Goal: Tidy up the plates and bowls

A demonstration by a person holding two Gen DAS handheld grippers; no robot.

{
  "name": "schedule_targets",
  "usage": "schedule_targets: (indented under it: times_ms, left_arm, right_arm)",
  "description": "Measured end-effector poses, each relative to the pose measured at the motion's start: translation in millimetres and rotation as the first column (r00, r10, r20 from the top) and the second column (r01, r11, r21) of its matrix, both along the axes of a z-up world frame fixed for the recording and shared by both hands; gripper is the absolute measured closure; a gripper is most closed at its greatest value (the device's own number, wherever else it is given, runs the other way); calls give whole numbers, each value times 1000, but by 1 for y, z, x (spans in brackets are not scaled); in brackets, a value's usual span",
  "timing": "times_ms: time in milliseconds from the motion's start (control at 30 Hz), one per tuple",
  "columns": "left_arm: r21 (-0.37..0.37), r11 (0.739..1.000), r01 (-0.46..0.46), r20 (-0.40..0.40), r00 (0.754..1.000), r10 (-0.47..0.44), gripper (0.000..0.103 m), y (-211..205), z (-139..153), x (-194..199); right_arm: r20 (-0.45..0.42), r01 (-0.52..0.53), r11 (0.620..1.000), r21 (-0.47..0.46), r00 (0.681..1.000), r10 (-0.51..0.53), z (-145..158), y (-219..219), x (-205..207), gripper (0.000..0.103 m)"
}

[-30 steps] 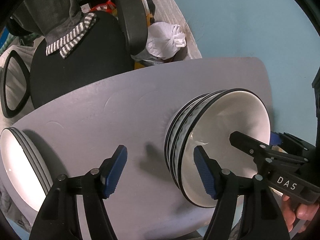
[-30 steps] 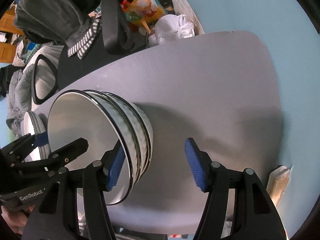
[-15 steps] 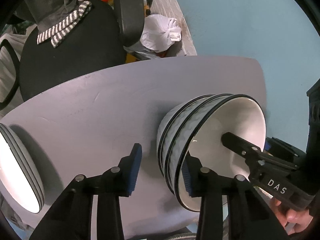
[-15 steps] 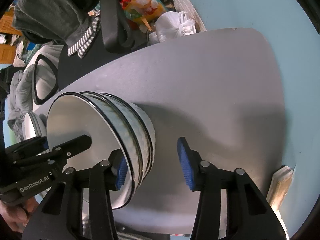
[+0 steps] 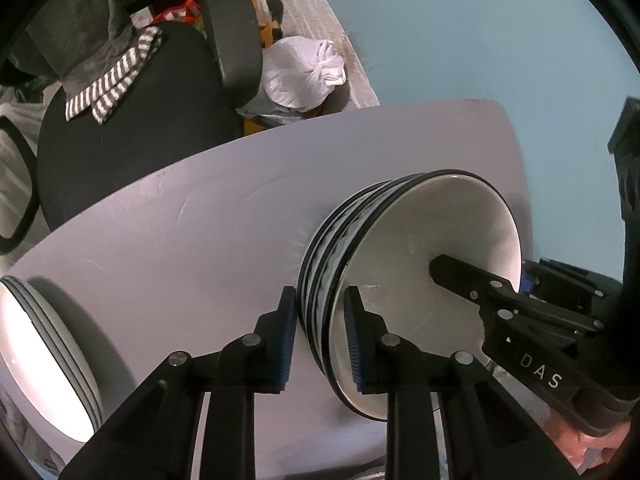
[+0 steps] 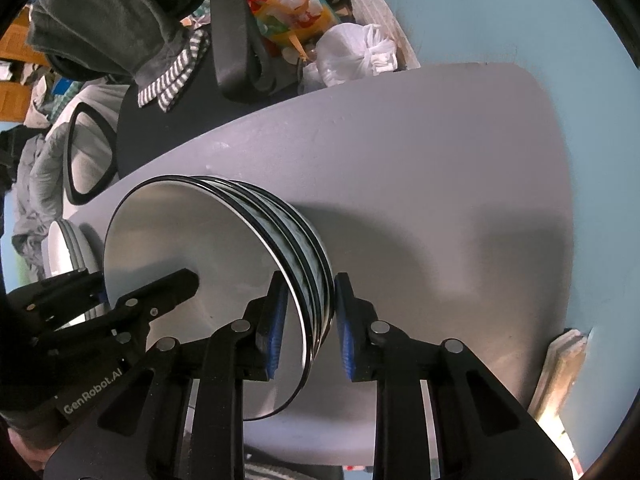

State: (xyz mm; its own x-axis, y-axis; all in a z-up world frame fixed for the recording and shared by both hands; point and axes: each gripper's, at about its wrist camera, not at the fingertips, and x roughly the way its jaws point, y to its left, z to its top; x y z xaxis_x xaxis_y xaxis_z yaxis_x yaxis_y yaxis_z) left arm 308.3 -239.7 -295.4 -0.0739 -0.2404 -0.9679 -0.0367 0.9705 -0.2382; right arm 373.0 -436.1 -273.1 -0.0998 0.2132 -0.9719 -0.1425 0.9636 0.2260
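A stack of nested white bowls with black rims (image 5: 424, 264) stands on the grey table (image 5: 192, 240). My left gripper (image 5: 320, 336) is shut on the near rim of the bowl stack. My right gripper (image 6: 308, 320) is shut on the opposite rim of the same stack (image 6: 224, 264). Each gripper shows in the other's view, the right one (image 5: 520, 320) and the left one (image 6: 100, 312). A stack of white plates (image 5: 36, 360) sits at the table's left end; it also shows in the right wrist view (image 6: 64, 248).
A black office chair (image 5: 132, 128) with grey clothes draped on it stands behind the table. A white plastic bag (image 5: 300, 76) and clutter lie on the floor by the blue wall (image 5: 480, 32). A pale strip (image 6: 560, 376) lies past the table's right edge.
Both grippers have moved in over the bowl stack's rims and closed from wide open to gripping the rims on opposite sides.
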Motion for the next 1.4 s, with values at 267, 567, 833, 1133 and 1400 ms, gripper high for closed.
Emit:
schedule_targets:
  times_ms: [267,567,833,1133,1400]
  left_arm:
    - [31,998,55,18,998,-56,82,-4,3,-3]
    - [49,998,41,5,999,-42,85,1,3,-6]
    - [56,997,45,8,999,-45,85,13,8,-16]
    - [86,996,21,10,1000,-22,85,34,18,-33]
    - [79,997,-13,-6,1000,13,85,55,25,-54]
  right_arm:
    - [-1,-3,999,-38,1000,2,0,7,-1,83]
    - [1,-27,997,-67,1000,27,5,15,-4,84]
    - [-8,-27,999,-44,1000,27,9,21,-10,85]
    - [-25,-47,999,-28,999,46,12,43,-24,85]
    - [-39,-75,997,-33,997,73,12,67,-41,85]
